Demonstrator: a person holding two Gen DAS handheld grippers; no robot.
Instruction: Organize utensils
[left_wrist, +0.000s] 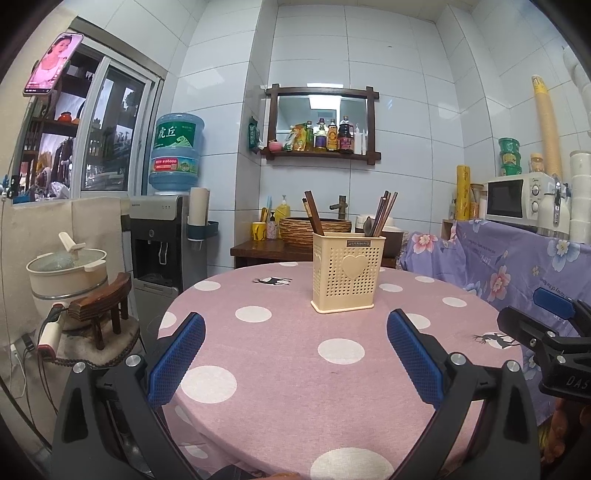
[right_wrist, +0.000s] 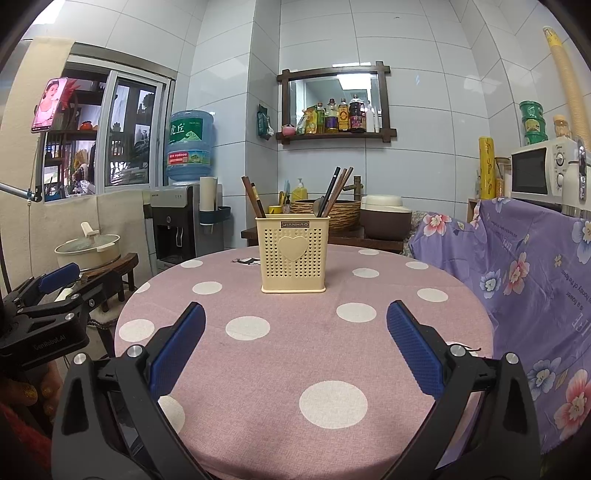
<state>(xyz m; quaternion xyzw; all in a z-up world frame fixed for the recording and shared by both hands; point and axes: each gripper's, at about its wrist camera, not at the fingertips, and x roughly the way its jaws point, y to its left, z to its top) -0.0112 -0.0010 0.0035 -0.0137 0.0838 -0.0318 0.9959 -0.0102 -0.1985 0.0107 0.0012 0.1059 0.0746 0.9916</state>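
- A round table (left_wrist: 295, 387) under a pink cloth with white polka dots carries a cream perforated plastic utensil holder (left_wrist: 347, 271) with a raised heart on its front; it stands upright toward the table's far edge.
- Dark wooden chopsticks (left_wrist: 314, 214) lean in the holder's left compartment; another bunch of chopsticks (left_wrist: 386, 212) and a grey spoon (left_wrist: 368, 226) stand in its right one.
- The left gripper (left_wrist: 295, 332), black with blue textured pads, hovers over the table's near edge, its fingers spread wide apart and holding nothing.
- The right gripper (right_wrist: 295, 323) hovers likewise over the near edge, fingers wide apart and empty.
- Each gripper sits well short of the holder.
- A purple floral cloth (right_wrist: 517, 266) drapes furniture just beyond the table's right edge, under a white microwave (right_wrist: 543, 171).
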